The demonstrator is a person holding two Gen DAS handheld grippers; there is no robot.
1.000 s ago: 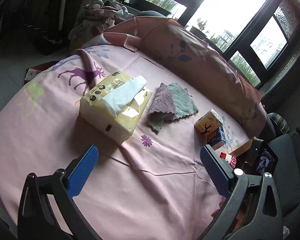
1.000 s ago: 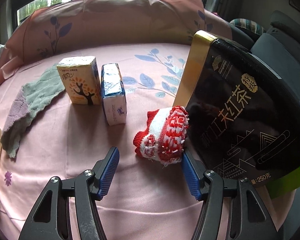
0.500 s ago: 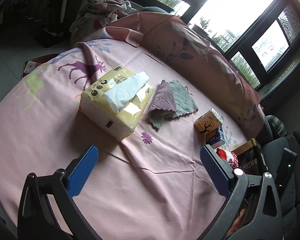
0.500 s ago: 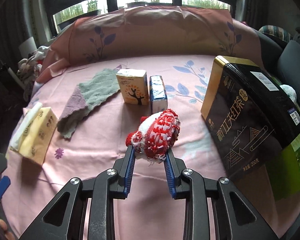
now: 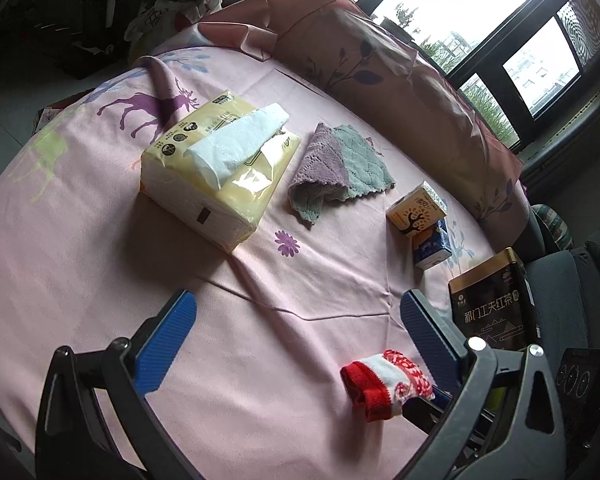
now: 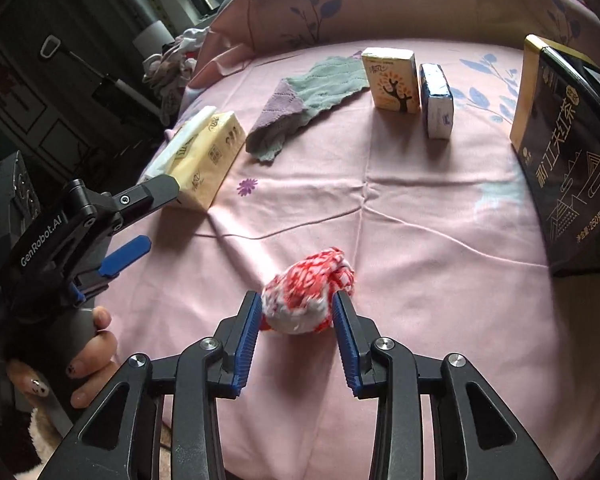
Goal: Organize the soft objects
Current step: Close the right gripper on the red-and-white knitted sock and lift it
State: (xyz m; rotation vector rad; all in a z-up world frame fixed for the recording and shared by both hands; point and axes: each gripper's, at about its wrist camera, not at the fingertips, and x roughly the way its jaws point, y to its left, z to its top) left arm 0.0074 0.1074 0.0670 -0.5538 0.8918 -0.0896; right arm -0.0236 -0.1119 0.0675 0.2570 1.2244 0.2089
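Observation:
A red and white knitted sock (image 6: 304, 292) rests bunched on the pink cloth, between the blue pads of my right gripper (image 6: 296, 296). Its jaws are opening and the pads stand at the sock's sides without squeezing it. The left wrist view shows the same sock (image 5: 384, 380) low at the right, beside my left gripper (image 5: 300, 320), which is open and holds nothing. A yellow tissue pack (image 5: 220, 172), a folded purple and grey cloth (image 5: 340, 168) and two small tissue packs, orange (image 5: 416, 208) and blue (image 5: 432, 248), lie farther back.
A black and gold tea tin (image 6: 568, 152) stands at the right edge. A hand (image 6: 92, 352) holds the left gripper (image 6: 148, 220) at the near left. A pink cushion (image 6: 400, 4) lines the far side. Clothes are piled beyond the far left corner.
My right gripper closed on the sock beside the tin, carried it left to the near middle of the cloth, and its jaws have now widened. The left gripper hardly moved.

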